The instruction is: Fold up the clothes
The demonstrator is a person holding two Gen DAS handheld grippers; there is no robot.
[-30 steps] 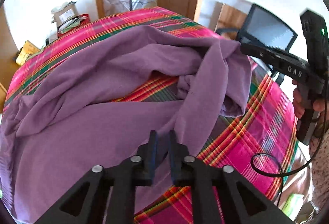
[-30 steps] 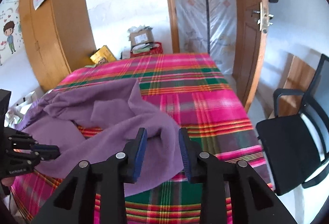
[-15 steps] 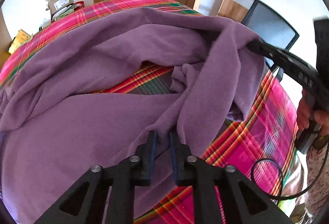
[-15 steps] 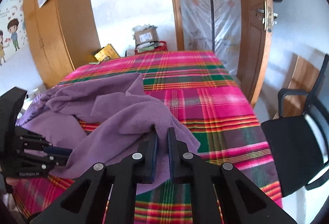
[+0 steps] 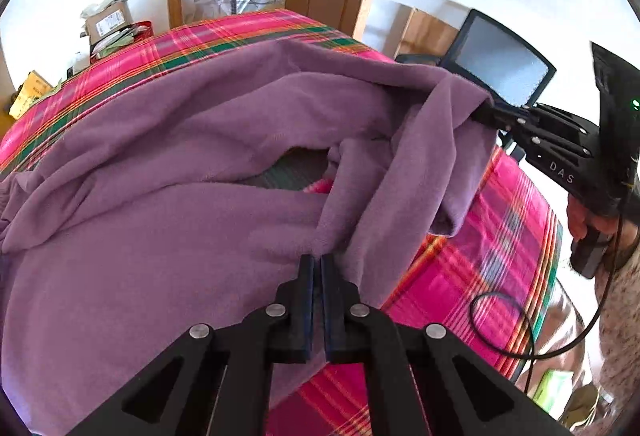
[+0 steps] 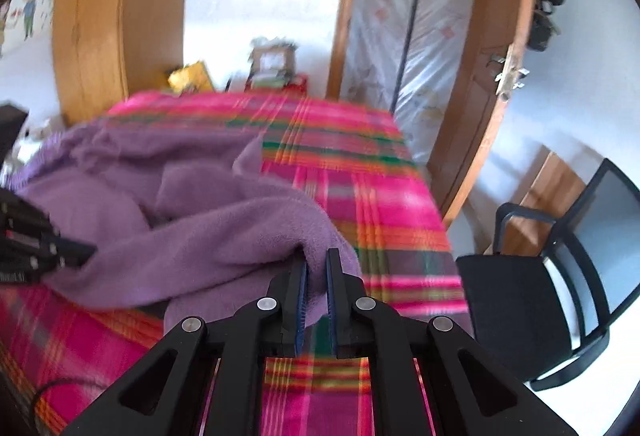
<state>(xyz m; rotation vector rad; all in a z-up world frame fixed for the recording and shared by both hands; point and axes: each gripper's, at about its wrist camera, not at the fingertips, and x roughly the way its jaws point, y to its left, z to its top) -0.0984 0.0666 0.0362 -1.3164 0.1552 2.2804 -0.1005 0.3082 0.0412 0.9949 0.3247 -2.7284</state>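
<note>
The left claw point(image 5: 317, 260) is pinched together on a ridge of the purple fleece garment point(image 5: 180, 164), near its lower edge where the cloth bunches up into the pads. The right claw point(image 6: 317, 268) is likewise clamped on a fold of the same fleece, with a tongue of it showing between the blue pads. Between the two grips the cloth is lifted and hangs in a loose swag, while the rest lies rumpled on the bed, over the pink plaid bedspread point(image 5: 500, 236).

The fleece looks soft, thick and light; it drapes and sags at once, so it will not hold a crease by itself and should want laying flat and smoothing. It seems grippy rather than slippery (a napped surface). An edge or corner is likely the best hold, since a pinch mid-panel only drags a pucker.

The left wrist view shows the whole spread of the garment, a gap where the bedspread shows through, and the right claw from the side with the person's hand point(image 5: 588, 220) on its handle. The right wrist view adds the bare far half of the bed, the wardrobe point(image 6: 96, 16) and an office chair point(image 6: 540, 276).
</note>
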